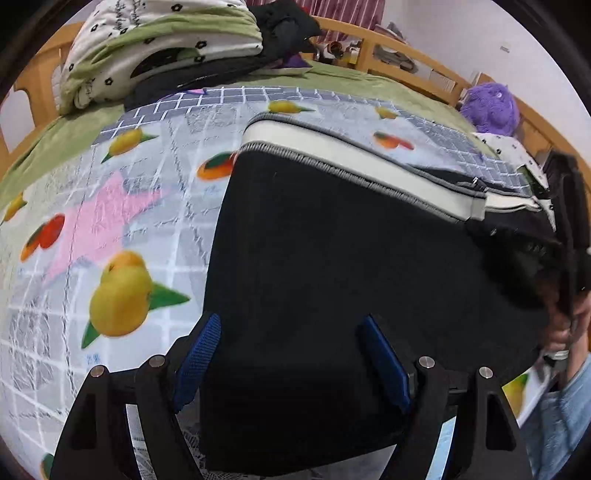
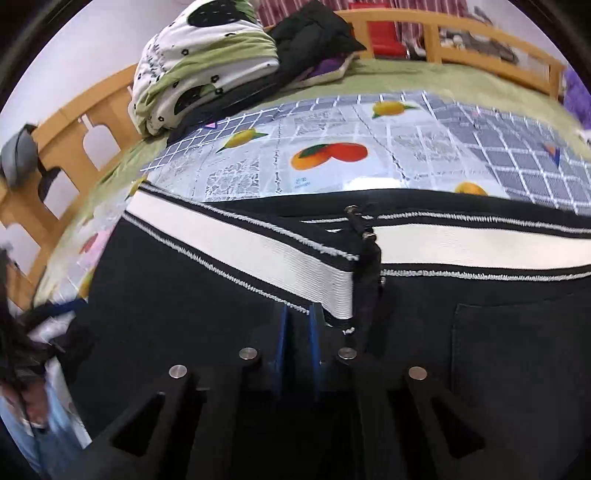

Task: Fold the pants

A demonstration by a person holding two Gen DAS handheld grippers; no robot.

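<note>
On the bed, over a fruit-print cloth (image 1: 122,229), lie the black pants (image 1: 332,251), folded, with their white waistband (image 1: 354,162) toward 12 o'clock in both views.

From the left wrist, the left gripper (image 1: 291,354) hangs above the pants' near edge, at 6 o'clock in the frame. Its 2 blue pads (image 1: 197,354) stand wide apart, nothing clamped between them; black fabric shows in the gap, and I cannot tell whether the pads touch it. At 3 o'clock a hand (image 1: 565,325) in a pale blue sleeve holds the other tool at the waistband's right end.

From the right wrist, the right gripper (image 2: 297,332) sits at 6 o'clock, its blue pads (image 2: 280,343) drawn almost together with only a dark, narrow slit between them. Their tips meet the lower edge of the waistband (image 2: 258,251), just left of the black drawstring (image 2: 365,266). Whether a fold of cloth is pinched in that slit is too dark to tell. A back pocket (image 2: 517,354) shows at 4 o'clock.

At 11 o'clock of both views a folded quilt (image 1: 155,48), green and white with black flowers, is stacked with dark clothes (image 2: 314,33) against the wooden bed rail (image 2: 461,48). A purple plush toy (image 1: 491,107) rests at 2 o'clock in the left view.
</note>
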